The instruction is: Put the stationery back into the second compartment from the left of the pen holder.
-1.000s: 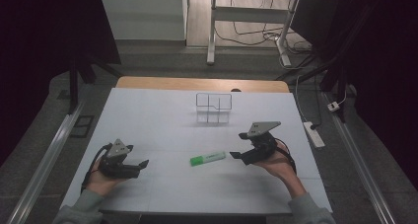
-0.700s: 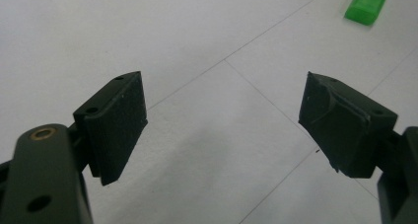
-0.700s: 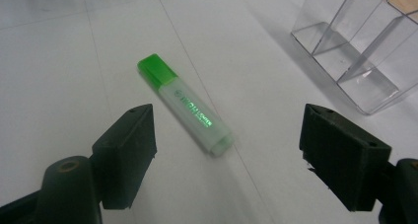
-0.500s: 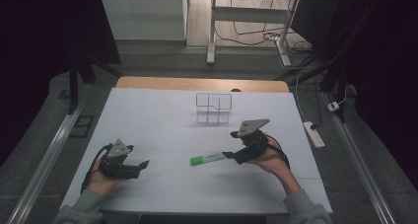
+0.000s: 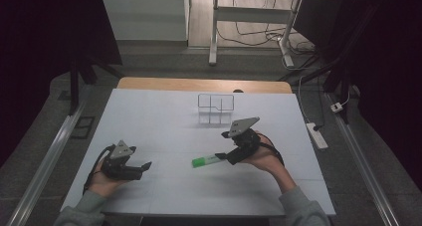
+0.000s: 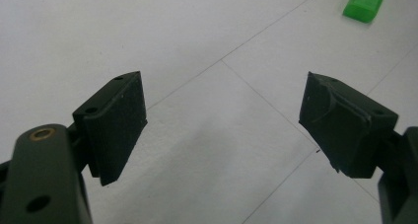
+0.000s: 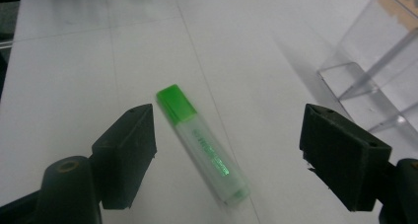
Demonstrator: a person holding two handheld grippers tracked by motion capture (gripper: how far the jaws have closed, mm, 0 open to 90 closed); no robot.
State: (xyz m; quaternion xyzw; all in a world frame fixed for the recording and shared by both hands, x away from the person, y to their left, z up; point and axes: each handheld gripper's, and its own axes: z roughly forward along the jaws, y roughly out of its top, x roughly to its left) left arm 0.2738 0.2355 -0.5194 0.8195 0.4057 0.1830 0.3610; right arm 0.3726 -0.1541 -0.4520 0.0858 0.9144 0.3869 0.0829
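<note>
A green highlighter (image 5: 207, 161) with a pale body and green cap lies flat near the table's middle. In the right gripper view the highlighter (image 7: 199, 143) lies on the table between the wide-apart jaws, touching neither. My right gripper (image 5: 222, 157) is open, its tips right at the highlighter's pale end. At the front left, my left gripper (image 5: 145, 166) rests low over the table, open and holding nothing. The highlighter's green cap (image 6: 365, 3) shows at the top right of the left gripper view, far from my left gripper (image 6: 222, 118).
A clear acrylic organiser (image 5: 215, 108) with compartments stands at the back middle of the white table (image 5: 164, 121); its wall (image 7: 379, 61) appears right of the right gripper. A power strip (image 5: 316, 135) lies on the floor beyond the table's right edge.
My right gripper has moved left and down toward the highlighter, and its jaws now straddle the pale end. The left gripper and the highlighter have stayed put.
</note>
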